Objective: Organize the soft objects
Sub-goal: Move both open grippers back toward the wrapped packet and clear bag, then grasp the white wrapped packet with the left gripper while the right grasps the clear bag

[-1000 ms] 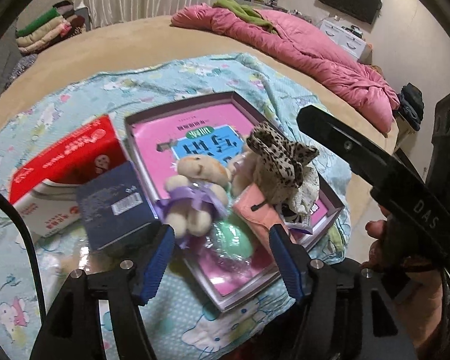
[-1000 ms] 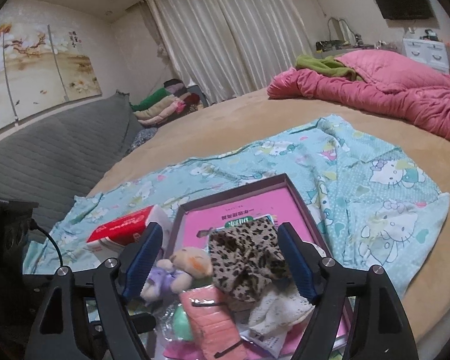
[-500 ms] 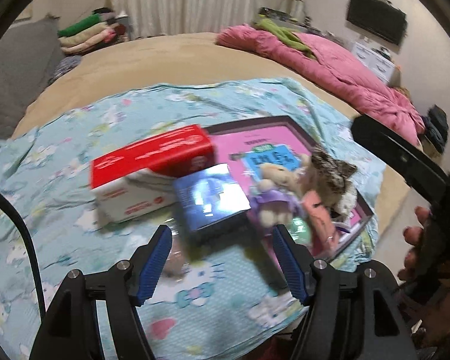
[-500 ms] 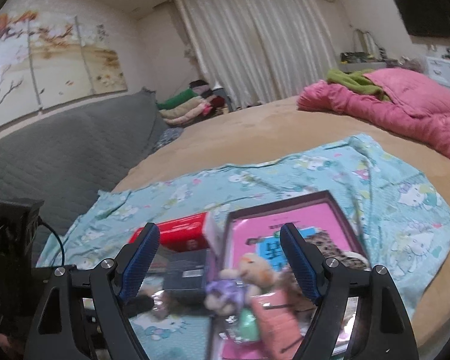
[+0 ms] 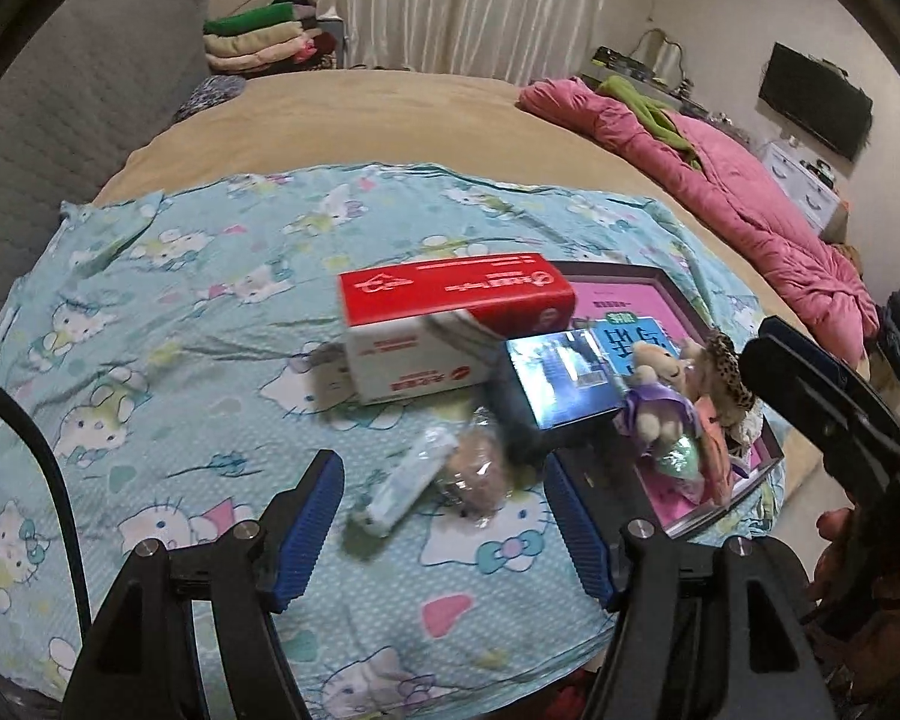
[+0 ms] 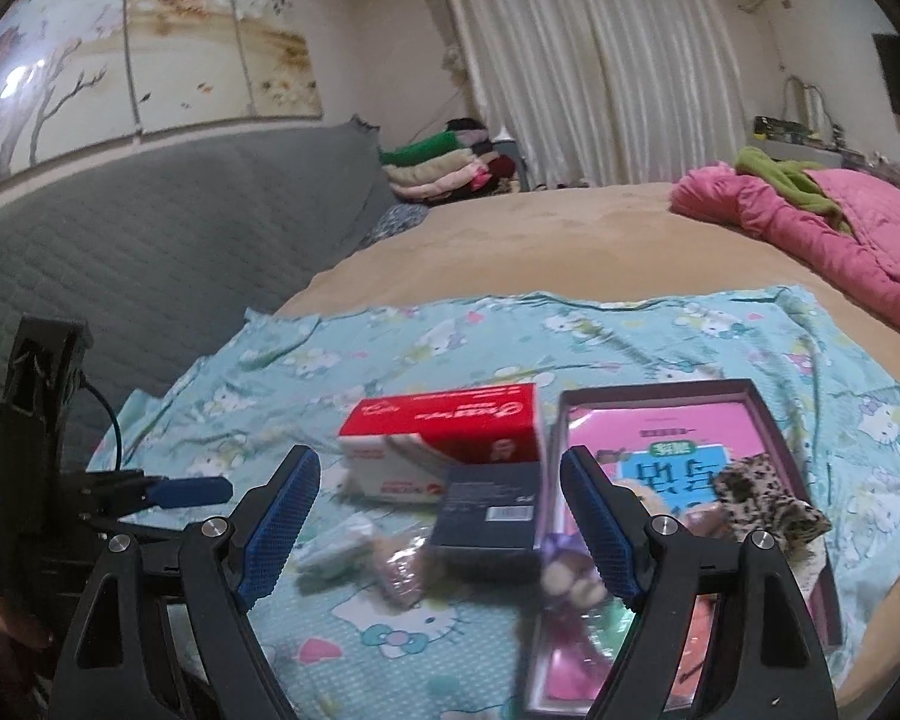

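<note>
My left gripper (image 5: 444, 516) is open and empty above the Hello Kitty sheet (image 5: 150, 360). Just ahead of it lie a small plush in clear wrap (image 5: 477, 474) and a pale wrapped packet (image 5: 402, 489). A dark shallow box (image 5: 660, 288) at the right holds a teddy in a purple dress (image 5: 654, 402), a leopard-print cloth (image 5: 729, 378) and a peach pouch (image 5: 714, 450). My right gripper (image 6: 441, 528) is open and empty over the same spot; the box (image 6: 768, 420) and leopard cloth (image 6: 762, 495) lie to its right.
A red and white tissue box (image 5: 450, 324) and a dark blue box (image 5: 561, 384) sit beside the dark box. A pink quilt (image 5: 720, 180) lies at the far right of the bed. A grey headboard (image 6: 120, 240) and folded clothes (image 6: 444, 165) stand at the back.
Both grippers have swung left, away from the dark box and toward the wrapped items on the sheet. Both stayed open and empty.
</note>
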`<state>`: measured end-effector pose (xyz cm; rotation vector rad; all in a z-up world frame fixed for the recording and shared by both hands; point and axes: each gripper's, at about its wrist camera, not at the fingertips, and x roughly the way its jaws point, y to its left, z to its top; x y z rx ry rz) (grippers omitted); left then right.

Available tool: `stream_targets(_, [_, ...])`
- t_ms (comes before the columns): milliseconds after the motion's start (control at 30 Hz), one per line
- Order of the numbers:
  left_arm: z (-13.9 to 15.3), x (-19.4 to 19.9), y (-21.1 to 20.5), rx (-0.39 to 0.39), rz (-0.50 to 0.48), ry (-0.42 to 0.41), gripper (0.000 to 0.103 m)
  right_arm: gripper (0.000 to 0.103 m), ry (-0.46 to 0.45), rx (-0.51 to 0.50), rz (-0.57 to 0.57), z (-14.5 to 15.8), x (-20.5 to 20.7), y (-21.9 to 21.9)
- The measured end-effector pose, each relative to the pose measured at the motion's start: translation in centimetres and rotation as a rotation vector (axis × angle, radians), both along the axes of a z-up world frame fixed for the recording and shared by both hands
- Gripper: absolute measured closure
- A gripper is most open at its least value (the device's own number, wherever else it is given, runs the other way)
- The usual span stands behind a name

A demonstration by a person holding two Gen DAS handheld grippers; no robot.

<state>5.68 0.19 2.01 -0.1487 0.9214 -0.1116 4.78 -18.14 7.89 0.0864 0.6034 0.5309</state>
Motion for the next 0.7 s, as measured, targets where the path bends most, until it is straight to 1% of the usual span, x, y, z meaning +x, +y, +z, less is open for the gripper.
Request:
stream_targets(233, [-1.1, -0.4, 2.7, -0.025, 0.045, 0.010, 0.034, 0.020, -0.004, -0.053, 0.061, -0.2, -0.6, 2.9])
stream_targets(433, [-4.3, 0.2, 4.9, -0.073, 0.079, 0.065, 0.034, 0.020, 0.002, -0.132, 0.122, -1.5, -1.2, 5.2])
stream_targets(533, [-5.9, 0.7, 5.3, -0.089, 0.076, 0.090, 0.034, 0.020, -0.009, -0.207, 0.157, -2.8, -1.7, 6.5])
stream_targets(567, [-6.4, 0.8, 5.3, -0.098, 0.068, 0.097, 0.034, 0.020, -0.013, -0.240, 0.170, -3.4, -1.9, 7.0])
stream_targets(700, [-7.8, 1.5, 4.4, -0.106, 0.018, 0.112, 0.034, 0.020, 0.003, -0.311, 0.190, -5.4, -2.0, 7.9])
